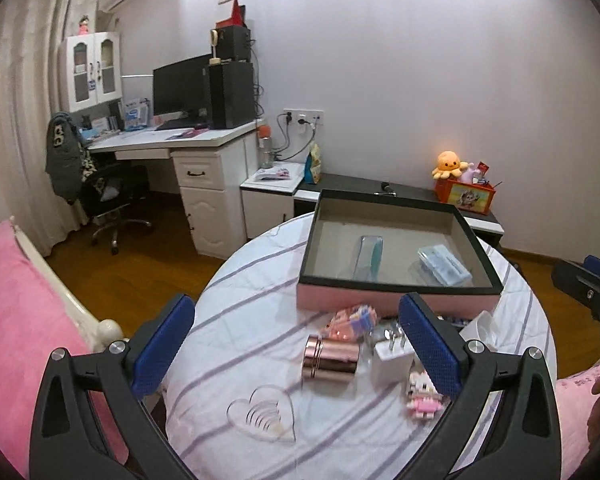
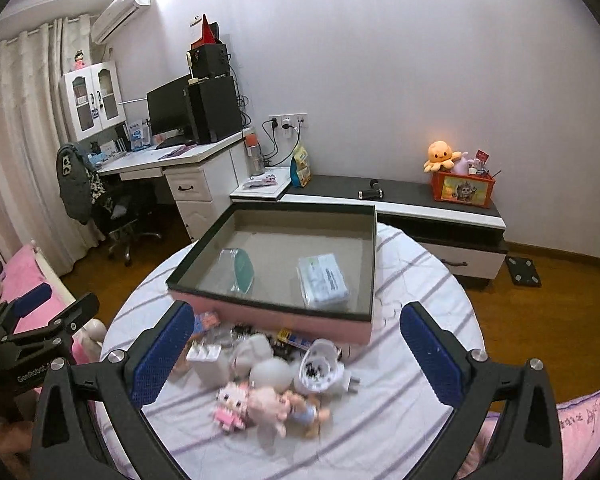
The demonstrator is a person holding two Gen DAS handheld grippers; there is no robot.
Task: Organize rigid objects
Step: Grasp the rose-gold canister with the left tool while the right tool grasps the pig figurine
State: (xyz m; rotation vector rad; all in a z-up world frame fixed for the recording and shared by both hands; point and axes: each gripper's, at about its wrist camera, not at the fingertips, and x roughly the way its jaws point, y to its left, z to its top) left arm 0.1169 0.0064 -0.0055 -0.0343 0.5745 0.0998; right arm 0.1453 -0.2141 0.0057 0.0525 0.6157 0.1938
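Bedroom setup, with a round tabletop [image 1: 236, 280] under a striped white cloth and a desk off at 10 o'clock. My left hand-held gripper [image 1: 300, 344] is released, wide apart, hovering over the rose-gold tin [image 1: 331, 358], which lies on its side just beside the white charger plug [image 1: 394, 358]. My right hand-held gripper [image 2: 296, 350] is released too, nothing in it, hanging above the pile: a pink block figure [image 2: 232, 406], plush bits, another plug.

The pink box [image 1: 396, 296] sits at 12 o'clock with its black rim up, so stuff drops straight in. 2 things are already inside: a clear case [image 1: 369, 258] and a packet [image 1: 444, 266]. I'd guess the tin goes next, since it's centered between my left pads.
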